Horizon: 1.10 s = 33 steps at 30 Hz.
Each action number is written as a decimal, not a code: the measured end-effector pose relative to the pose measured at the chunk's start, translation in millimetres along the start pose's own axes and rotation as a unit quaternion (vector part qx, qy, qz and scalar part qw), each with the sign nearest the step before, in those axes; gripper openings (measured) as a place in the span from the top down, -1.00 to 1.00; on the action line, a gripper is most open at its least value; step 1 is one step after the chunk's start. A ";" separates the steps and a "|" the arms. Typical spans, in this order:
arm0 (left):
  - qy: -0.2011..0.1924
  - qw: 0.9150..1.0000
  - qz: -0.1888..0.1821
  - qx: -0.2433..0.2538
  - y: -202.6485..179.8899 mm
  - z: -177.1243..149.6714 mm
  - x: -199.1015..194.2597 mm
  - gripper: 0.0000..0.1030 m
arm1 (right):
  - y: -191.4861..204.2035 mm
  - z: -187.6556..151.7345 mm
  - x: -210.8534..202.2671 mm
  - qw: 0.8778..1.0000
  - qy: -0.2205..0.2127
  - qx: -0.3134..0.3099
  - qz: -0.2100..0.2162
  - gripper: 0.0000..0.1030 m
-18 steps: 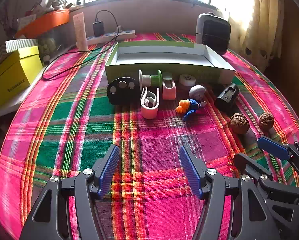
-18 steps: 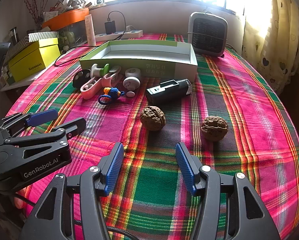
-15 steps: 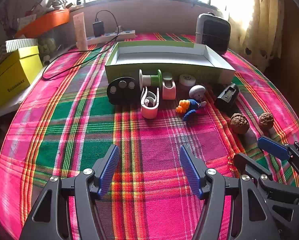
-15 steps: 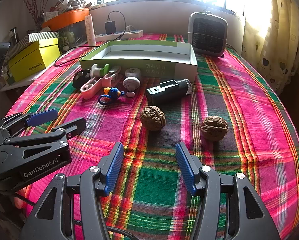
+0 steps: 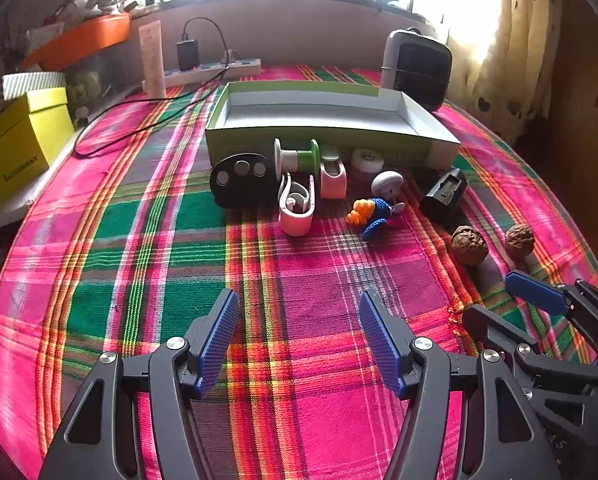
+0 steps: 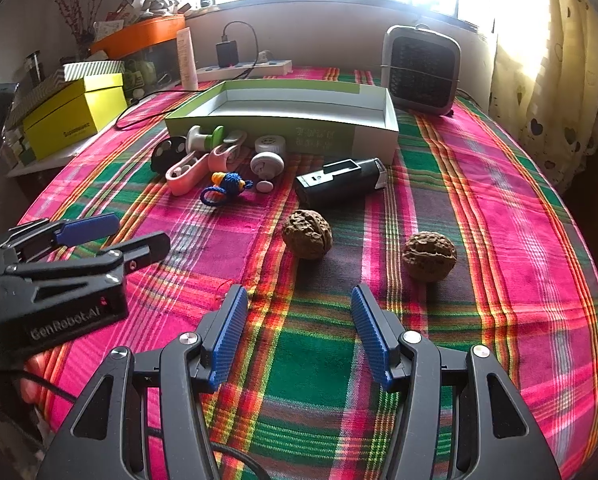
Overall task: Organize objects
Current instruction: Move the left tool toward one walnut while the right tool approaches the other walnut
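A: We check the left gripper (image 5: 297, 336) first. Its jaws stand wide, with only the plaid tablecloth (image 5: 147, 248) between them. The right gripper (image 6: 295, 330) is likewise wide, gripping nothing.

B: Where do we locate the task items?

A: Ahead of the right jaws lie two walnuts: the nearer walnut (image 6: 307, 233) just ahead and slightly left of the gap, the second walnut (image 6: 429, 255) ahead and to the right. Beyond them lies the black device (image 6: 341, 181), long axis running across the view, its right end angled slightly away from us.

B: And the smaller pieces?

A: Further ahead and left of the right jaws (a loose cluster): the blue knitted toy (image 6: 227, 187), the pink clip (image 6: 187, 171) with its long axis slanting away to the right, and the green spool (image 5: 297, 156) lying on its side, axis left to right. All sit just before the open green box (image 5: 319, 120), whose long side runs across both views.
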<state>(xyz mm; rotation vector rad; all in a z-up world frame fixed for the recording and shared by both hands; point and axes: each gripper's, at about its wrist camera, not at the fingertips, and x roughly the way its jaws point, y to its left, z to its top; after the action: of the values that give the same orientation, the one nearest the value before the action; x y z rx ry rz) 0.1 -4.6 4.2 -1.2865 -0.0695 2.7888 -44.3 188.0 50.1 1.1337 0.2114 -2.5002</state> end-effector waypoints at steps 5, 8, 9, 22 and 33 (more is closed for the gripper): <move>0.008 1.000 -0.008 0.010 -0.4 2.4 0.3 -0.22 | -10.1 -5.8 -10.9 1.000 -0.016 0.011 0.025 -0.07; 0.005 0.999 -0.028 0.018 -5.0 4.0 -2.7 -0.22 | -14.3 -6.1 -18.2 0.999 -0.032 0.010 0.029 -0.07; 0.000 0.999 -0.036 0.021 -7.2 5.9 -4.7 -0.22 | -16.8 -5.8 -20.9 0.999 -0.038 0.012 0.027 -0.07; 0.005 0.993 -0.100 0.063 -46.3 29.7 4.4 -0.21 | -66.5 2.9 -23.2 0.998 -0.047 0.047 -0.021 -0.07; 0.019 0.986 -0.110 0.123 -79.5 36.3 20.2 -0.20 | -77.8 13.3 -2.3 0.999 -0.010 0.030 -0.015 -0.07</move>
<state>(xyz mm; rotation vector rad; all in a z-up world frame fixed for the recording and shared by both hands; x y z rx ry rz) -37.0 75.8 18.1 -1.1911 0.1241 2.4938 -83.5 255.9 58.9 1.1352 0.1499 -2.5588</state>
